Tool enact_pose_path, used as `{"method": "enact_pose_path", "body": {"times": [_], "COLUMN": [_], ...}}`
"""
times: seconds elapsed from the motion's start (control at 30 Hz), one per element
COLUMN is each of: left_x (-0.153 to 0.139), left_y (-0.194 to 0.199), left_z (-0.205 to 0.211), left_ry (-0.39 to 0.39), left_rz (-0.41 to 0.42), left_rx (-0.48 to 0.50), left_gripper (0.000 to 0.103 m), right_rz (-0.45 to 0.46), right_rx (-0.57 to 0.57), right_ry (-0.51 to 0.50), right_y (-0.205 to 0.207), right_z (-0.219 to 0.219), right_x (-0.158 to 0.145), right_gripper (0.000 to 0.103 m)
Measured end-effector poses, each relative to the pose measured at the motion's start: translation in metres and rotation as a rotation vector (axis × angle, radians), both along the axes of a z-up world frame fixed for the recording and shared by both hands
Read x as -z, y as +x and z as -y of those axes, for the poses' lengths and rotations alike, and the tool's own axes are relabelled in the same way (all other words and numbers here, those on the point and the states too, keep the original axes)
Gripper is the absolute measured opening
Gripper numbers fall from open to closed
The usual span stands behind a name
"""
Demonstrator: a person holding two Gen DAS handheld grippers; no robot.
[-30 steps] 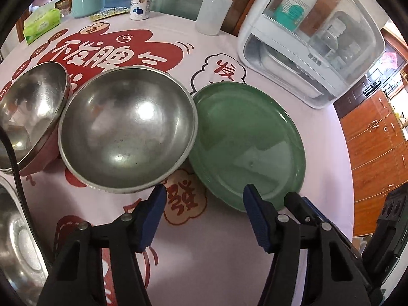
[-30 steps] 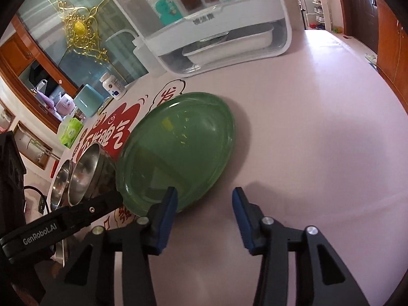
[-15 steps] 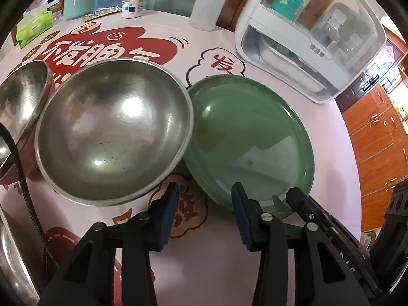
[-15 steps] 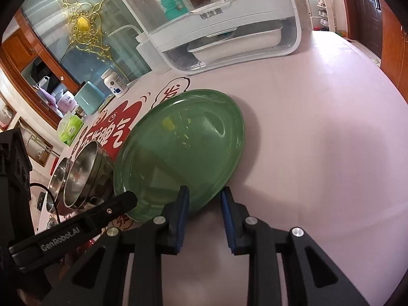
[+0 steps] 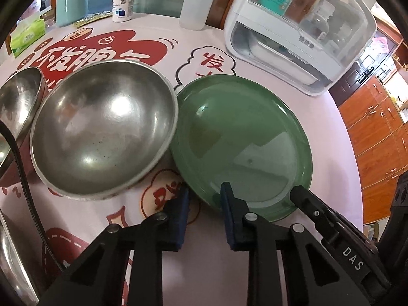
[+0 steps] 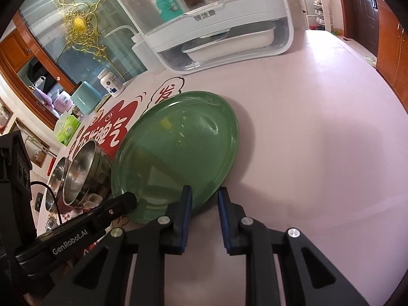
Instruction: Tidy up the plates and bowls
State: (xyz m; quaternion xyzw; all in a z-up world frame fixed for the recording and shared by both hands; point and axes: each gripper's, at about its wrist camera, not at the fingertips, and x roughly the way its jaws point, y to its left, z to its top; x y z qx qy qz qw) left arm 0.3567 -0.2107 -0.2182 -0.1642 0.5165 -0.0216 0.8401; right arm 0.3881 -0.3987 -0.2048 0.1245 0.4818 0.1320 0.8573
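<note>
Green plate (image 5: 239, 137) flat on the pink tablecloth (image 6: 318, 132), touching the large steel bowl (image 5: 102, 132) on its left; left gripper (image 5: 204, 201) and right gripper (image 6: 204, 204) both at the plate's near rim, jaws just been closing, rim between the pads; firm clamp or not, cannot tell from either view.

Premises: a home dining area. A round bench (image 5: 331, 137) under a pink printed cloth carries steel bowls (image 5: 102, 132) and a green plate (image 5: 242, 137). Beyond the gripper stand a pill bottle (image 5: 123, 6), tissue pack (image 5: 25, 35) and wooden cabinets (image 5: 377, 137).
</note>
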Motion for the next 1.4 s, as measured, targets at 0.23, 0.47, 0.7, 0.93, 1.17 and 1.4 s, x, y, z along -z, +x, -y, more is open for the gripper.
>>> {"method": "enact_pose_path", "body": {"times": [0.23,0.47,0.7,0.93,1.17,1.4], "left_x": [-0.002,-0.009,-0.016,-0.02,-0.02,-0.019], "left_y": [-0.02,-0.038,-0.047,-0.051,-0.045,-0.039], "left_z": [0.008,0.015,0.023,0.019,0.002,-0.007], "left_ry": [-0.042,-0.064,-0.106,-0.079,-0.042,-0.027], "left_rz": [-0.026,-0.037,-0.066,-0.066,-0.05,-0.033], "left_rx": [0.017,0.042,0.069,0.066,0.024,0.01], "left_gripper": [0.023,0.023,0.023,0.023,0.023,0.024], "right_rz": [0.0,0.039,0.05,0.056,0.009,-0.005], "right_rx": [-0.013,-0.069,-0.166,-0.11,-0.034,0.035], "right_ry": [-0.057,-0.111,-0.175,-0.148,-0.1,-0.005], "right_y": [-0.015,-0.038,-0.06,-0.065,-0.06,-0.053], "right_z": [0.007,0.007,-0.015,-0.007,0.011,0.028], "right_x": [-0.006,-0.018,-0.023,-0.029,-0.024,-0.02], "right_gripper": [0.018,0.0,0.0,0.0,0.005,0.029]}}
